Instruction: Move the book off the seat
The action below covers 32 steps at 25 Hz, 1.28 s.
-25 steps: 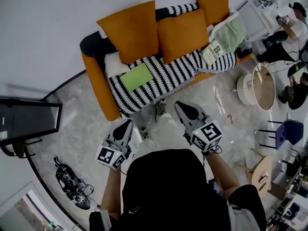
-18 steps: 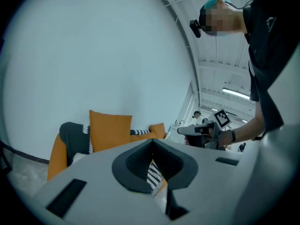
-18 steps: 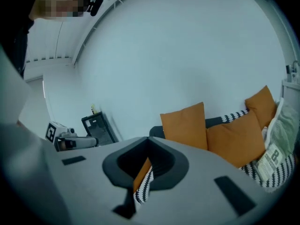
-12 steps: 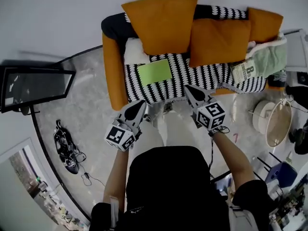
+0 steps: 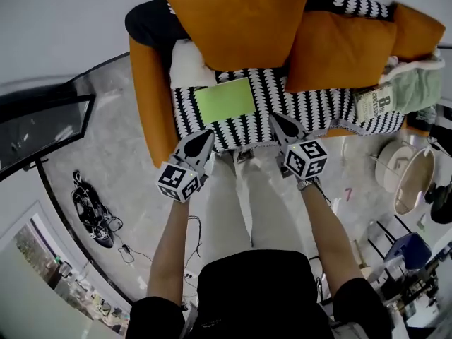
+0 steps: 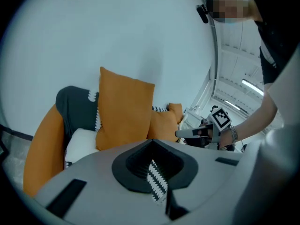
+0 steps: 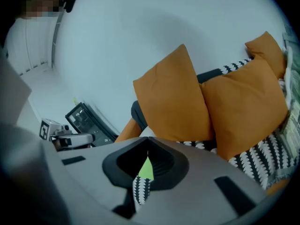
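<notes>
A: The jaws of the left gripper [image 5: 206, 135] and of the right gripper [image 5: 275, 118] are both pressed together, with nothing between them.

B: What changed just now?

A: A second ago the person stood further back from the orange sofa [image 5: 150, 108]. Now both grippers have come down to the front edge of its seat. The approach looks almost finished, but no grasp has begun.

B: And the thin light-green book [image 5: 224, 99]?

A: It lies flat on the black-and-white patterned seat cover [image 5: 314, 108], below the large orange cushion [image 5: 236, 20] and just beyond the left gripper.

B: Any container?

A: None near the book; only the seat carries it.
</notes>
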{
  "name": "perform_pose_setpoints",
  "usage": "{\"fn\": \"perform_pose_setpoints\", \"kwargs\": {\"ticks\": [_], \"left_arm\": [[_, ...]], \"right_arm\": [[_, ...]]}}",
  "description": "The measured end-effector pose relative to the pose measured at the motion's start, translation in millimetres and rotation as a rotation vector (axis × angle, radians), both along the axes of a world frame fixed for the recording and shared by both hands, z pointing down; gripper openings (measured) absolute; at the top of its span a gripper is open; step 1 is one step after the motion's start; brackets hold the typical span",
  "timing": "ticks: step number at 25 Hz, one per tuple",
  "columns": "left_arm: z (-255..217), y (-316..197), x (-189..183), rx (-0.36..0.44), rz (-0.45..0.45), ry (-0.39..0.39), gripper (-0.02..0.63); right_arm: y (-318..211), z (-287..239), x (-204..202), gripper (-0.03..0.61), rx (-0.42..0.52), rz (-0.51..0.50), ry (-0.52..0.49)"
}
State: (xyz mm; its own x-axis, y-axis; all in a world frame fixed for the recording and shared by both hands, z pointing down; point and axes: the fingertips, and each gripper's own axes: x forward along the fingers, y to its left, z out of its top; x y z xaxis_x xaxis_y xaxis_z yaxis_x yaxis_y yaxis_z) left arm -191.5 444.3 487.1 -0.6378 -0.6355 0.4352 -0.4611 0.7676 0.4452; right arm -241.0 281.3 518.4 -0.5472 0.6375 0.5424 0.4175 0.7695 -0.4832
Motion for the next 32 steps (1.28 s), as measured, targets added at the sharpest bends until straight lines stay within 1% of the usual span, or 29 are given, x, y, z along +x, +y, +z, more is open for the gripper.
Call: {"fn": "perform_pose_setpoints", "kwargs": {"ticks": [3,5,7,9,12,16,17,19,20,21,22,24,25,28,32], "left_arm": [[74,14,-5,-0.038,0.050,0.074,0.009],[116,29,-9,-0.057,0.062,0.110,0.009],[149,49,-15,-0.048,0.027,0.135,0.009],[180,67,-17,-0.018,-0.034,0.157,0.009],[223,84,-6,0.045,-0.117,0.208,0.011],[269,93,12,0.115,-0.172,0.267,0.018],[279,90,14,0.135,-0.173,0.284,0.041],[295,84,19,0.169,-0.171,0.322,0.148],[301,82,20,0.180,-0.171,0.338,0.178],[306,82,20,0.189,-0.171,0.351,0.189],[310,81,20,0.200,-0.168,0.363,0.211],[318,77,15,0.222,-0.161,0.389,0.282],[322,73,12,0.229,-0.156,0.400,0.301],[331,63,7,0.231,-0.124,0.424,0.333],[342,57,2,0.244,-0.073,0.457,0.347]], "right_arm": [[-5,54,3,0.015,0.038,0.021,0.052],[-6,86,5,0.015,0.042,0.036,0.087],[-4,118,6,0.015,0.045,0.041,0.114],[-1,149,9,0.015,0.063,0.023,0.132],[1,193,19,0.015,0.094,-0.008,0.167],[10,237,22,0.017,0.097,-0.049,0.189],[9,246,21,0.017,0.101,-0.057,0.194],[8,261,19,0.034,0.104,-0.065,0.210],[9,267,18,0.089,0.102,-0.069,0.222],[10,272,17,0.138,0.098,-0.074,0.234],[11,277,15,0.158,0.096,-0.079,0.245],[10,287,10,0.191,0.098,-0.090,0.268],[8,292,9,0.200,0.097,-0.095,0.282],[6,304,10,0.215,0.088,-0.116,0.315],[17,318,10,0.234,0.062,-0.147,0.347]]}}
